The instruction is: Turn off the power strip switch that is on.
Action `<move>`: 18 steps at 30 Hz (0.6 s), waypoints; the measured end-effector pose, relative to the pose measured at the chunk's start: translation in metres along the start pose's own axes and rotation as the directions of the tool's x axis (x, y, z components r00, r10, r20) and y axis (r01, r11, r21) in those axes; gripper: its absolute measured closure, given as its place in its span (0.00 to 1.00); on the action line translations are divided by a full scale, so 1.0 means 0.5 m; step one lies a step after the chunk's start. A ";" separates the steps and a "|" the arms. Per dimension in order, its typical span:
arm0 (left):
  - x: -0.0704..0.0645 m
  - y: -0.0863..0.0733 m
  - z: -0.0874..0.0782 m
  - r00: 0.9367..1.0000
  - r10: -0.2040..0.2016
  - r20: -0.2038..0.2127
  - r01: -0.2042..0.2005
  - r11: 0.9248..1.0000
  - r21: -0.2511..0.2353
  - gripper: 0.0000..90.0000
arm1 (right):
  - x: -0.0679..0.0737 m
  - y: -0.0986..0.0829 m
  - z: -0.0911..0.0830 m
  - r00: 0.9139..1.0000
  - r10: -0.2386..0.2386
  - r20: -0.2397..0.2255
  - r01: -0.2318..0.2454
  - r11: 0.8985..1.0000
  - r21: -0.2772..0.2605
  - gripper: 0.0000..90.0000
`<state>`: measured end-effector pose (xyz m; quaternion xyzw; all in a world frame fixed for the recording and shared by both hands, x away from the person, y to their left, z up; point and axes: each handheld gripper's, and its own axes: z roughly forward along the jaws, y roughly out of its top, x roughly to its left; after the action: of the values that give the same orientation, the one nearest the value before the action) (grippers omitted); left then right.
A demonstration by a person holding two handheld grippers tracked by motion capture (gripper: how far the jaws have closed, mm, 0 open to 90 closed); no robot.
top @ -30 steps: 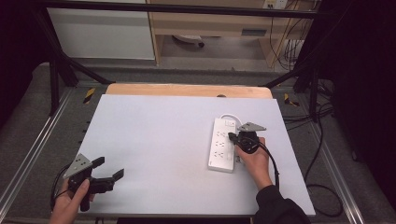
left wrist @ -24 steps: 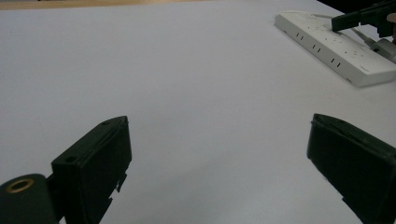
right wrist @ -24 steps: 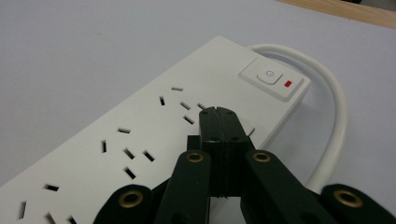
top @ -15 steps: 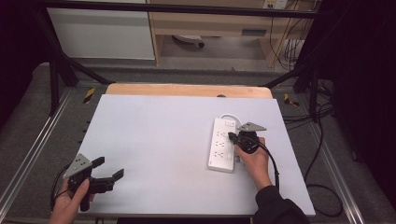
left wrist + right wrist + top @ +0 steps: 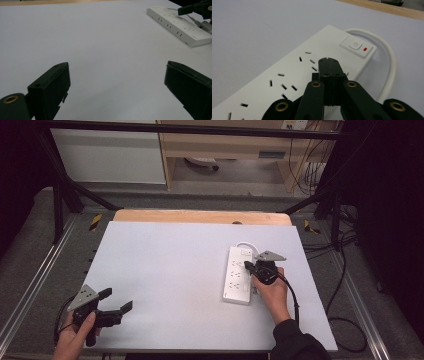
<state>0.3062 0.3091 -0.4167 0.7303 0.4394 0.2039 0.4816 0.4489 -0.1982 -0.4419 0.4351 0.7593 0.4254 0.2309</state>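
One power strip (image 5: 238,281) lies on the right half of the white table (image 5: 170,270), long side running away from the person. It is white, with a single rocker switch (image 5: 355,45) at its far end; that switch bears a power symbol and has one small red indicator (image 5: 365,49) beside it. No brand or other writing can be read on the strip. One white cable (image 5: 390,72) loops out from the switch end and curves back along the strip's side. Several rows of socket slots run down the top face; the high view is too coarse to count them exactly.

Two grippers are in view. The right gripper (image 5: 251,268), held in the person's right hand (image 5: 272,292), sits over the strip's right edge, and in the right gripper view its jaws are pressed together, with nothing between them, tips just above the sockets nearest the switch. The left gripper (image 5: 116,301), held in the left hand (image 5: 75,336), is at the table's near left corner, well apart from the strip, with jaws spread wide over bare table.
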 end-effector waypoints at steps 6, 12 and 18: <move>0.000 0.000 0.000 1.000 0.001 0.000 -0.001 1.000 -0.001 0.07 | 0.002 0.001 -0.008 1.000 0.013 0.001 -0.013 1.000 -0.019 1.00; 0.000 0.000 -0.001 1.000 -0.002 0.000 0.002 1.000 -0.003 0.07 | 0.006 0.007 -0.023 1.000 0.010 0.008 -0.010 0.999 -0.038 0.90; 0.000 0.000 -0.001 1.000 0.001 0.000 -0.001 1.000 -0.002 0.07 | 0.002 0.010 -0.036 1.000 0.024 0.014 -0.024 0.999 -0.046 0.77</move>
<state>0.3060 0.3093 -0.4165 0.7301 0.4389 0.2044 0.4821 0.4377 -0.2038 -0.4280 0.4418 0.7424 0.4422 0.2412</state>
